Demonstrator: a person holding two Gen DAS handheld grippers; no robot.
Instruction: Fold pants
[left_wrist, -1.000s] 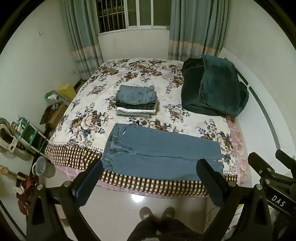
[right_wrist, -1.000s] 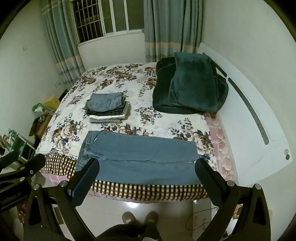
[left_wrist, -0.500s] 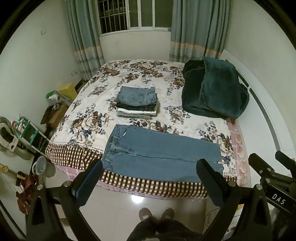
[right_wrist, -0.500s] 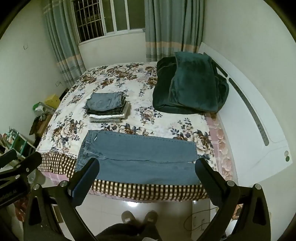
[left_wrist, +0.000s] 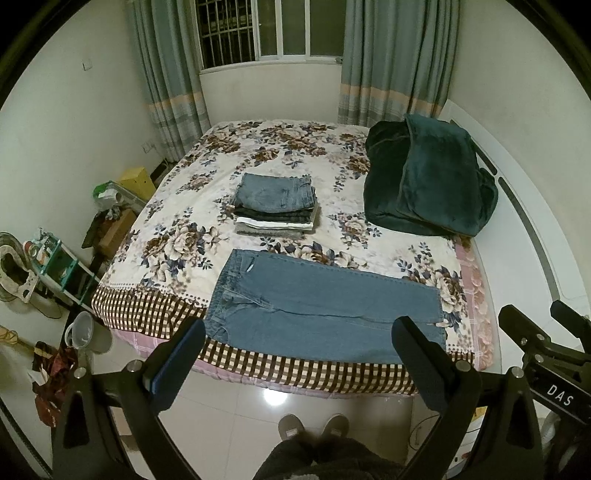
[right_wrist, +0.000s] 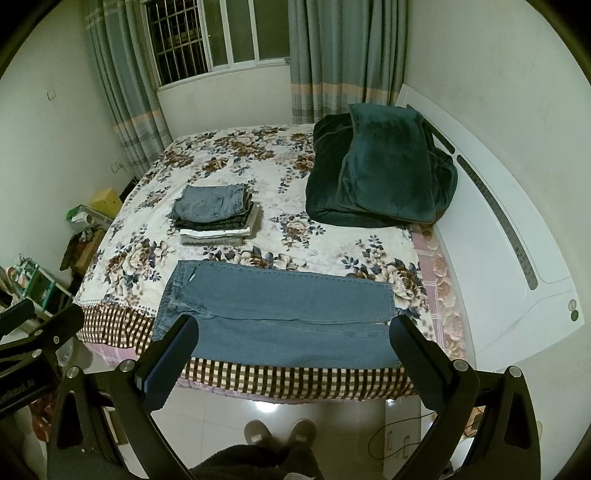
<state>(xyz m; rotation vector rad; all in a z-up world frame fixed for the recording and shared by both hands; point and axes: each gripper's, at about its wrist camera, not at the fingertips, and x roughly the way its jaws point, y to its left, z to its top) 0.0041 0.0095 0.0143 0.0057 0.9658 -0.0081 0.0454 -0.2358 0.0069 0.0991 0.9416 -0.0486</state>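
A pair of blue jeans (left_wrist: 325, 306) lies flat along the near edge of the bed, waist to the left, legs to the right; it also shows in the right wrist view (right_wrist: 277, 310). My left gripper (left_wrist: 299, 332) is open and empty, held above the floor in front of the bed. My right gripper (right_wrist: 293, 330) is open and empty too, at about the same height and distance. Neither touches the jeans. The right gripper's body (left_wrist: 546, 358) shows at the right of the left wrist view.
A stack of folded pants (left_wrist: 277, 203) sits mid-bed behind the jeans. A dark green blanket (left_wrist: 428, 181) is heaped at the right by the white headboard (right_wrist: 498, 236). Clutter and a shelf (left_wrist: 55, 266) stand left of the bed. My feet (left_wrist: 314, 428) are on the tiled floor.
Both views have tilted slightly, so the bed sits a little lower in frame. The jeans and both grippers' openings are unchanged.
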